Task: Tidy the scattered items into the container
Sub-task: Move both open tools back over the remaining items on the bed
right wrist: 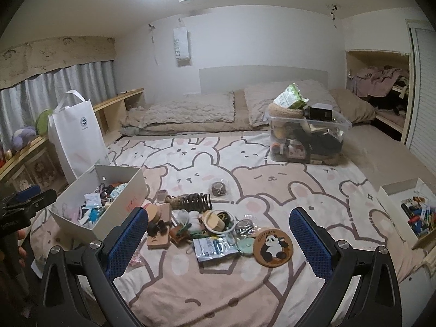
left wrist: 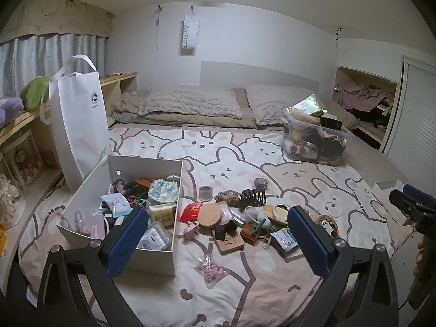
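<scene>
Both the left gripper (left wrist: 218, 234) and right gripper (right wrist: 219, 234) hover wide open and empty – poised above the clutter (right wrist: 207, 223) near the bed's (right wrist: 245, 286) foot edge, white box (left wrist: 152, 256) alongside for short drops

Both wrist cams sat low at the bed's foot, facing 12 o'clock toward the headboard (left wrist: 259, 73). Left one hung nearer the white box (left wrist: 141, 163); both shared the clutter pile (right wrist: 196, 220).
</scene>
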`<state>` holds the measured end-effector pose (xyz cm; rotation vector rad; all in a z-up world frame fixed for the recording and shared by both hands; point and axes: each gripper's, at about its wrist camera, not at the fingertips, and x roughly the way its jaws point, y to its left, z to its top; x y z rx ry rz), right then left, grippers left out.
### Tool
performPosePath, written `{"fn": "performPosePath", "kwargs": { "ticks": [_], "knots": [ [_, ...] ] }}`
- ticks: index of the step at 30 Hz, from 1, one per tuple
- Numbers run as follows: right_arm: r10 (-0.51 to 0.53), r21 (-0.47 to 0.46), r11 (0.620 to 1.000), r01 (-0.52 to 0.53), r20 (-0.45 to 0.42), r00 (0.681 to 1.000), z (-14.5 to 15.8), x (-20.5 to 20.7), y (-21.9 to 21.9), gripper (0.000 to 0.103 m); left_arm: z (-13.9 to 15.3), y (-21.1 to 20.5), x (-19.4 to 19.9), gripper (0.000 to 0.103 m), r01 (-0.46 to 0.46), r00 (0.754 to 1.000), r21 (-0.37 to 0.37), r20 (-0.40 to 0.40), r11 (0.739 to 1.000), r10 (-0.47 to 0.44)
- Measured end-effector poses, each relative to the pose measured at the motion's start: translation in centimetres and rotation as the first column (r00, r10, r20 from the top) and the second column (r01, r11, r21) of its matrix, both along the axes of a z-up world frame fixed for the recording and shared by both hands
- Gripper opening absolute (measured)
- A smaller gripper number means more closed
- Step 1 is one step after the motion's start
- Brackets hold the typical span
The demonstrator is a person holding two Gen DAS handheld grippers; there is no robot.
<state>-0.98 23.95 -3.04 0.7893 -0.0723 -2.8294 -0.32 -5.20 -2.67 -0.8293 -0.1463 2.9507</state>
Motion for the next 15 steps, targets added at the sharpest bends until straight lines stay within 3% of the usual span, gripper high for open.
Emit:
{"fn": "performPosePath", "kwargs": {
  "ticks": [15],
  "knots": [
    [-0.025, 0.012, 1.000, 0.024, 0.066, 0.997, -3.3, -1.5, 1.0, 0.103, -3.6, 2.1, -2.0, 0.103, 0.051, 0.996, -0.027, 0.080, 0.998, -0.049]
  ]
}}
